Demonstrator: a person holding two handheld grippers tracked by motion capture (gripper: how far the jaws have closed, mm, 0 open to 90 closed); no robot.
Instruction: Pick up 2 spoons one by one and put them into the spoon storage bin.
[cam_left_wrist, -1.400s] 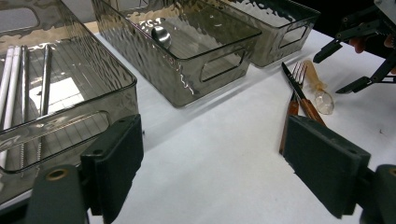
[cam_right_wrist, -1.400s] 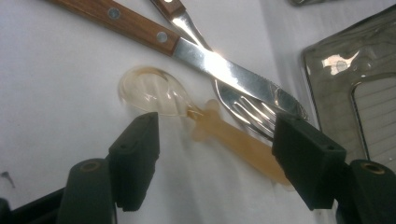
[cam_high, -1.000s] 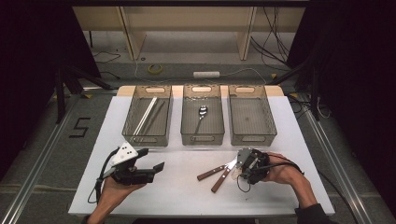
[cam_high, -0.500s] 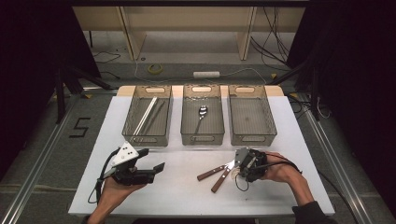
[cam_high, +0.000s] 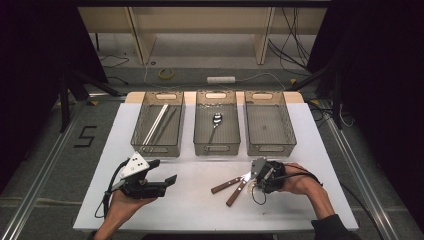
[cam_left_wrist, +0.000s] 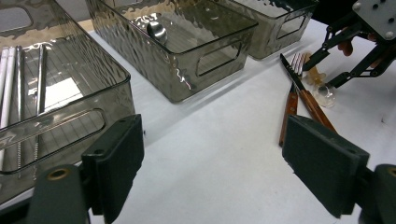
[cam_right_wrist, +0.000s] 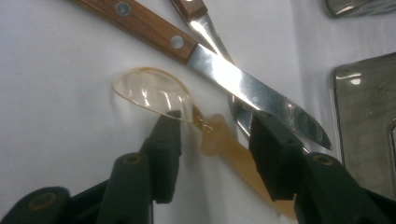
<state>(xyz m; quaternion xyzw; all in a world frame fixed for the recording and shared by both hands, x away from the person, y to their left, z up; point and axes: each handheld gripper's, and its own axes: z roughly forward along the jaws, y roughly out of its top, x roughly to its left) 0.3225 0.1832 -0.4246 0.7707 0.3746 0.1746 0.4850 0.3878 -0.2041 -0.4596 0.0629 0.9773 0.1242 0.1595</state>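
A clear amber plastic spoon (cam_right_wrist: 154, 91) lies on the white table (cam_high: 200, 205), beside a wooden-handled knife (cam_right_wrist: 224, 65) and a fork (cam_right_wrist: 194, 9). My right gripper (cam_right_wrist: 217, 123) points down over the spoon's neck, one jaw on each side. Its jaws have just been closing. The left jaw touches the bowl's edge, and the right jaw sits over the knife blade and does not press the spoon. In the high view the right gripper (cam_high: 252, 181) is at the front right, by the knife (cam_high: 239, 190). My left gripper (cam_high: 165, 171) rests open at the front left with nothing between its fingers.
Three smoky clear bins stand in a row at the back. The left bin (cam_high: 176, 131) holds long metal sticks, the middle bin (cam_high: 235, 131) a metal spoon (cam_high: 216, 120), and the right bin (cam_high: 290, 131) nothing. In the left gripper view the right gripper (cam_left_wrist: 322, 77) shows far off.
Both hands have stayed where they were. The right gripper's jaws look slightly narrower around the spoon.
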